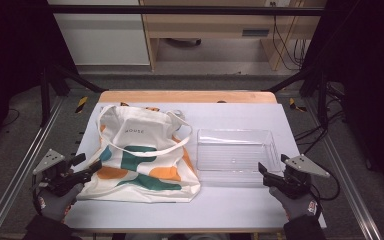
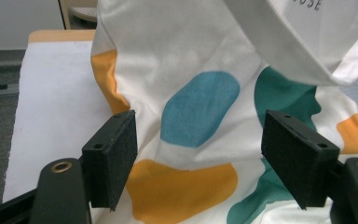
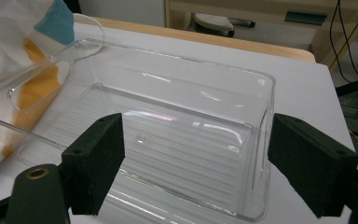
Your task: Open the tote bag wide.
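A cream tote bag (image 1: pixel 140 157) with teal, blue and orange patches lies flat on the left half of the white table top (image 1: pixel 240 205), its handles looped toward the far side. To its right stands a clear plastic bin (image 1: pixel 235 155), with nothing in it. My left gripper (image 1: pixel 91 167) hovers at the bag's near left corner, open, its jaws either side of the cloth (image 2: pixel 196 116) without pressing it. My right gripper (image 1: pixel 272 175) is open at the bin's near right corner (image 3: pixel 256 186), jaws wide, touching nothing.
The table's wooden far edge (image 1: pixel 187 96) borders a grey floor with a dark metal frame (image 1: pixel 50 95) around the table. Cables (image 1: pixel 330 125) run along the right side. A cabinet (image 1: pixel 100 35) and wooden furniture (image 1: pixel 215 25) stand beyond.
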